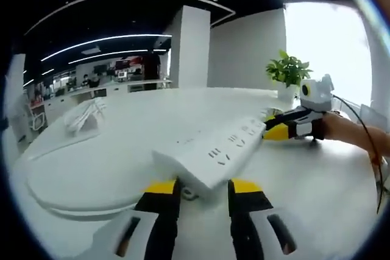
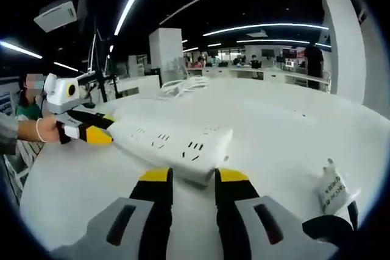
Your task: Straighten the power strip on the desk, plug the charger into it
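Note:
A long white power strip point(image 1: 228, 144) lies slantwise over the white desk point(image 1: 91, 168), sockets up. Its near end sits between the yellow-tipped jaws of my left gripper point(image 1: 204, 187), which is shut on it. At the strip's far end is my right gripper point(image 1: 277, 127), held by a hand. In the right gripper view the same power strip point(image 2: 170, 141) runs away to the left, with my right gripper point(image 2: 194, 176) shut on its near end and my left gripper point(image 2: 94, 131) at the other end. A small white charger point(image 2: 334, 190) lies on the desk to the right.
A bundle of white cable point(image 1: 85, 114) rests further back on the desk, also seen as the cable bundle point(image 2: 183, 86). A potted plant point(image 1: 289, 71) stands near the desk's far edge. A person's arm point(image 1: 359, 135) reaches in from the right. Office desks stand behind.

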Tool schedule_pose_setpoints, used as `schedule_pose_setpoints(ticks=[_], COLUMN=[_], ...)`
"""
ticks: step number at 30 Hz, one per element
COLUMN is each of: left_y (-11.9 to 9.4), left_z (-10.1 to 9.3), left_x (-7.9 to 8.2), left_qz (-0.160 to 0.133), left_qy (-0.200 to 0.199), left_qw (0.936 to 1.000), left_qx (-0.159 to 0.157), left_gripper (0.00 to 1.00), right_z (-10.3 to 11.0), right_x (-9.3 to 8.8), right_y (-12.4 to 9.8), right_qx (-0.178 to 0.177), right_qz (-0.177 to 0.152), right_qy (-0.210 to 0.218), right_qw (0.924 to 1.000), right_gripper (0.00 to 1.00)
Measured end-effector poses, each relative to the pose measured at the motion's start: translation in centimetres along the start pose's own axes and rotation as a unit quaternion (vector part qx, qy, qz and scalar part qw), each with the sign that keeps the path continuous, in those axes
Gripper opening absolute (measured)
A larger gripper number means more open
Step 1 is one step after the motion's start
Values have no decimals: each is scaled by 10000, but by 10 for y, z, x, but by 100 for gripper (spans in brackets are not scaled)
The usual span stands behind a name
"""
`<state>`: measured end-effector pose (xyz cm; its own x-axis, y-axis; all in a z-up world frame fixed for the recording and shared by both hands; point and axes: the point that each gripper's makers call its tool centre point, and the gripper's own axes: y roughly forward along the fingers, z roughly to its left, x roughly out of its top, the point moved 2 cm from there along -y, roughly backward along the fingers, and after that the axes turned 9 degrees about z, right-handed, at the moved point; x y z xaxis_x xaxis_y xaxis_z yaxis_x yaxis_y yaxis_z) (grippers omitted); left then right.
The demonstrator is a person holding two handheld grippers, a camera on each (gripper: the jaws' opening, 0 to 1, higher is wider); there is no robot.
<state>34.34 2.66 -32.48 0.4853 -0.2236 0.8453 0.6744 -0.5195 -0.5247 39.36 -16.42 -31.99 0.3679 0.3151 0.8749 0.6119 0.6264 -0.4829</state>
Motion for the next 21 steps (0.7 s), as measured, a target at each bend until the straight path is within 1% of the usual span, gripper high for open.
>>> schedule_pose_setpoints(ticks=[10, 17, 21], left_y=[1, 2, 3], left_z=[1, 3, 5], left_x=[1, 2, 3], left_qz=[28, 37, 13], left_qy=[5, 31, 117], left_qw=[10000, 9999, 9998], left_qx=[-29, -98, -142], left_gripper=[30, 30, 30], right_z=[-1, -2, -2], right_x=[-1, -1, -1], right_y=[-4, -4, -4], right_qx=[-24, -168, -277], right_qz=[1, 31, 45], right_qy=[93, 83, 19], right_qw=[10000, 9998, 9996], right_gripper=[22, 21, 21])
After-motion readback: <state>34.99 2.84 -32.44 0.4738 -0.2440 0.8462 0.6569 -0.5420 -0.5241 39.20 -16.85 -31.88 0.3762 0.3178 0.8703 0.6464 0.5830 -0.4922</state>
